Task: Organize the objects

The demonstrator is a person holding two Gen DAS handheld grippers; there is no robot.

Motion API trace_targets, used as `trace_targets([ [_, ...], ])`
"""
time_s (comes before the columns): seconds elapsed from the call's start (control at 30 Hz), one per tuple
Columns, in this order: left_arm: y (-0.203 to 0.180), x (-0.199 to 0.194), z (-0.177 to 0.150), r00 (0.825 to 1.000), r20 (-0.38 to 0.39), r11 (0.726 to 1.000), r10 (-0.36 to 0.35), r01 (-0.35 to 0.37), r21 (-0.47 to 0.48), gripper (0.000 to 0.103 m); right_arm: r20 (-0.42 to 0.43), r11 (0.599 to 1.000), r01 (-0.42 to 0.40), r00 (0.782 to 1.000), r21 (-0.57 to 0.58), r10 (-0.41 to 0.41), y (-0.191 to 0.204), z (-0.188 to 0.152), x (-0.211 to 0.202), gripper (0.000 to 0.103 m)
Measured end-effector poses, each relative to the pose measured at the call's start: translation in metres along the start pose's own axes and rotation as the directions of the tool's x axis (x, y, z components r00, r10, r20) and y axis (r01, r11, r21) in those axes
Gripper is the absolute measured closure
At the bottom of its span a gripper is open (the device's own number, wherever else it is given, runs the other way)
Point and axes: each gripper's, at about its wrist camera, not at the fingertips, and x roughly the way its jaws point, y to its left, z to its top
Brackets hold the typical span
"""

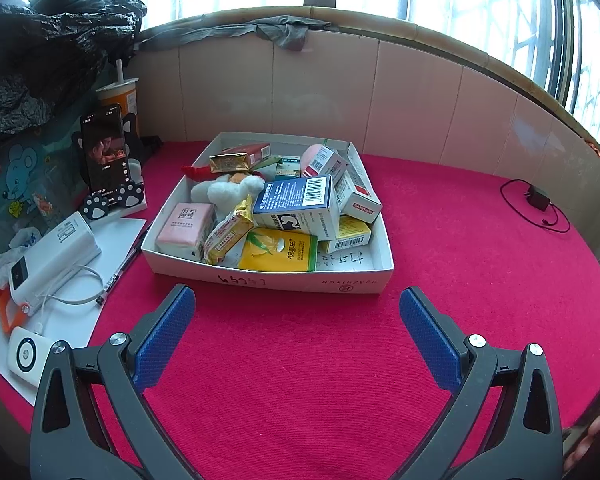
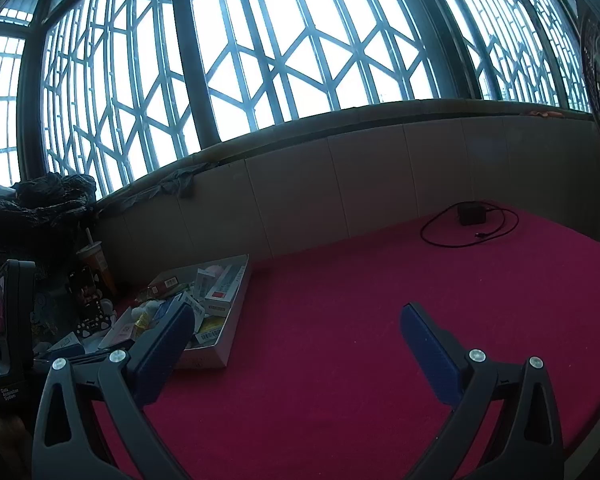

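While both claws hang wide open and empty, the left gripper (image 1: 298, 308) faces the heaped cardboard tray (image 1: 268, 280) on the red cloth (image 1: 300, 380). Right gripper (image 2: 296, 320) sits beside it. Risk: the blue medicine box (image 1: 296, 204), perched on the pile, could topple its neighbours if nudged.

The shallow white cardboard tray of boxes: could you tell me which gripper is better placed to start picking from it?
Probably the left. The open left gripper faces the shallow white cardboard tray head-on, just beyond its fingertips. The open right gripper points at bare red cloth, with the tray off to its left.

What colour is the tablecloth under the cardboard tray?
Red tablecloth, clearest in the left wrist view.
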Motion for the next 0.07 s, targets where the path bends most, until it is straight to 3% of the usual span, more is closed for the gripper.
trace_targets([
  [0.07,-0.0006,-0.0001,-0.0002,1.0,0.001,1.0,-0.003,0.003,0.004,0.0,-0.001,1.0,-0.001,1.0,0.0,0.001,-0.0004,-0.001,0.0012,0.0],
])
